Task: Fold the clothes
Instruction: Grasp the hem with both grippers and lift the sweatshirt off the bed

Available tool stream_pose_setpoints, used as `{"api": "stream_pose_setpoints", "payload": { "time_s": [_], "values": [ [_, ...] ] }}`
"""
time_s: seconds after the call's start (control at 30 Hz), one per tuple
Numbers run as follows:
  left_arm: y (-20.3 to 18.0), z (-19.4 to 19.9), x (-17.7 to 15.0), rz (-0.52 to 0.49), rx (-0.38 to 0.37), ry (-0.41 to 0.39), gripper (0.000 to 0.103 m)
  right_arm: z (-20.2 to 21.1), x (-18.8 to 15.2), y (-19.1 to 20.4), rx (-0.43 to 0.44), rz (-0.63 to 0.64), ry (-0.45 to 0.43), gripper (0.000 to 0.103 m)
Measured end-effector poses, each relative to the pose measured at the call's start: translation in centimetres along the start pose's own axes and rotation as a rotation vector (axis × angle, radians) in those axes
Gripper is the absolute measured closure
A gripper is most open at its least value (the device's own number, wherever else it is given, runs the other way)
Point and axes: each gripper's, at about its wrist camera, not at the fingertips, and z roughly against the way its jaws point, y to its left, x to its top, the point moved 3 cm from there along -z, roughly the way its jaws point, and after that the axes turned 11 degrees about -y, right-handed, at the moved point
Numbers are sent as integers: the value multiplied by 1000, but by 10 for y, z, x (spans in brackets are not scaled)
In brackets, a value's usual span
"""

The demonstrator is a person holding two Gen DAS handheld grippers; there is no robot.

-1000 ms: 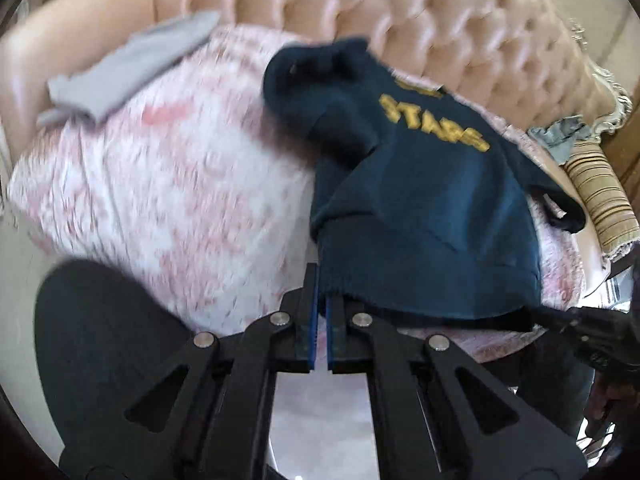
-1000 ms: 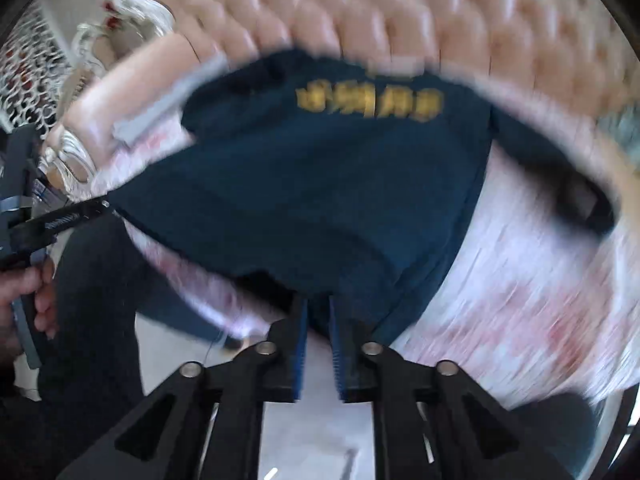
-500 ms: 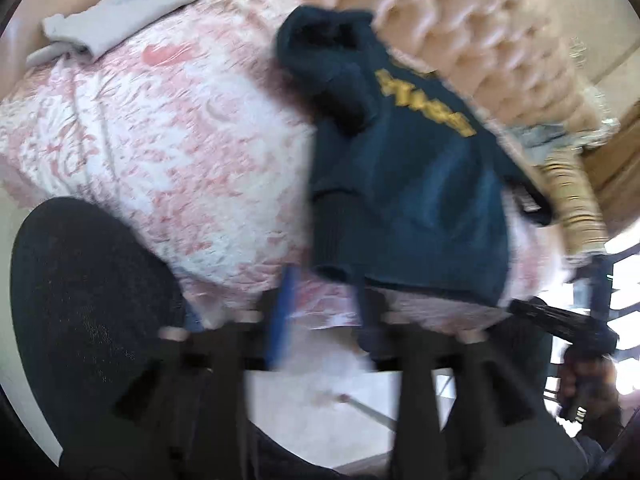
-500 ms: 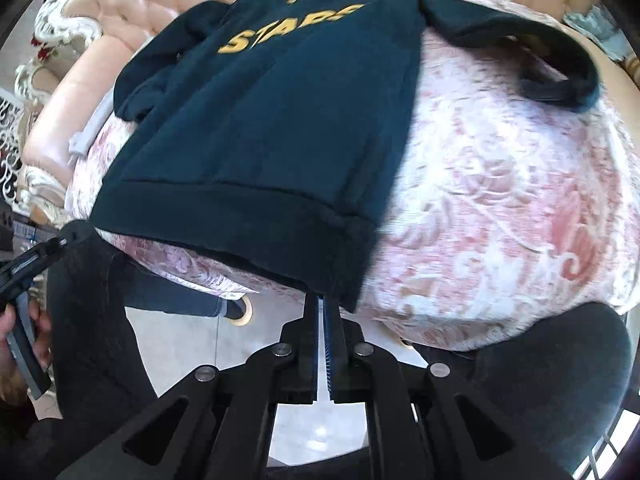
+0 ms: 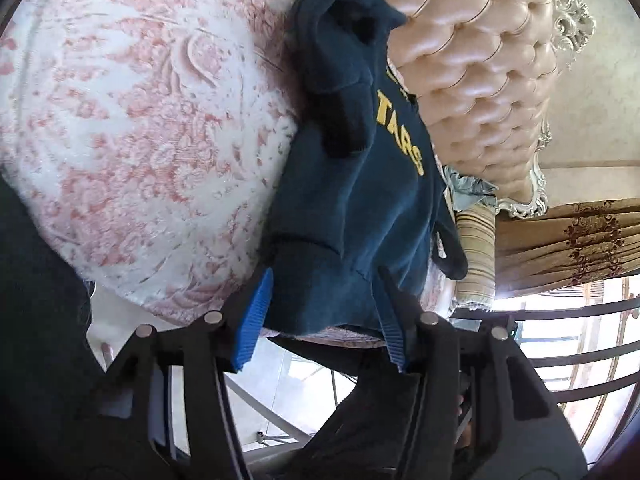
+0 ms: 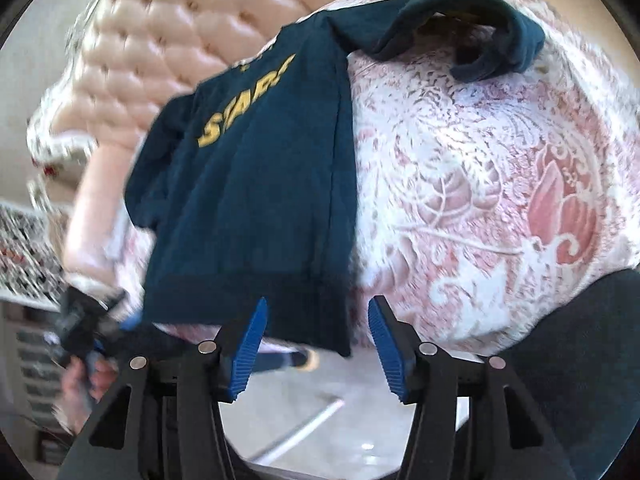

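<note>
Both tools, left (image 5: 322, 316) and right (image 6: 316, 344), clamped on the hem a second ago, now gape released, leaving the sweatshirt (image 6: 256, 184) spread flat on the sofa cushion (image 6: 480, 200), hem near, ready for folding.

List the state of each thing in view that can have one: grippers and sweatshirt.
Left gripper: open, hem between its fingers, not clamped.
Right gripper: open, at the hem corner.
Navy sweatshirt: spread face up on the floral cushion, unfolded, hem over the front edge.
</note>
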Motion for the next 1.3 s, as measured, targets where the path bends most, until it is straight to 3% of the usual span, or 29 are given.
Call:
{"api": "stream_pose_setpoints", "payload": {
  "time_s": [0.2, 0.33, 0.5, 0.57, 0.6, 0.63, 0.67, 0.7, 0.77, 0.97, 1.07, 1.13, 1.3],
  "values": [
    [5, -12, 3, 55, -29, 26, 49, -13, 2, -8, 8, -76, 27, 45],
    [10, -14, 5, 105, -60, 35, 49, -20, 0, -7, -31, -57, 21, 45],
    [9, -17, 7, 100, -51, 42, 56, -27, -4, -1, -5, -40, 38, 45],
    [8, -18, 7, 88, -43, 45, 63, -30, -5, 1, -18, -27, 44, 45],
    [6, -19, 7, 75, -36, 46, 82, -31, -5, 2, -21, -20, 42, 45],
    [5, -18, 7, 53, -15, 41, 96, -29, -4, 3, -16, -10, 33, 52],
    [3, -16, 6, 40, -9, 38, 96, -28, -4, 5, -11, 1, 24, 63],
    [0, -14, 5, 28, -5, 34, 96, -26, -3, 6, -8, 5, 15, 80],
    [-13, -4, 1, -3, -28, 25, 96, -15, 0, 6, 0, -3, -2, 83],
    [-34, 2, -15, -54, 11, 78, 96, 37, 15, 20, 7, 30, -93, 86],
    [-43, 4, -24, -79, 32, 105, 96, 40, 12, 12, -38, 28, -78, 86],
    [-29, -7, -30, -78, 84, 141, 93, 28, 4, 3, -98, 49, -37, 86],
    [-32, -2, 12, -81, 106, 14, 88, -2, -10, -5, -229, 156, 10, 85]
  ]
}}
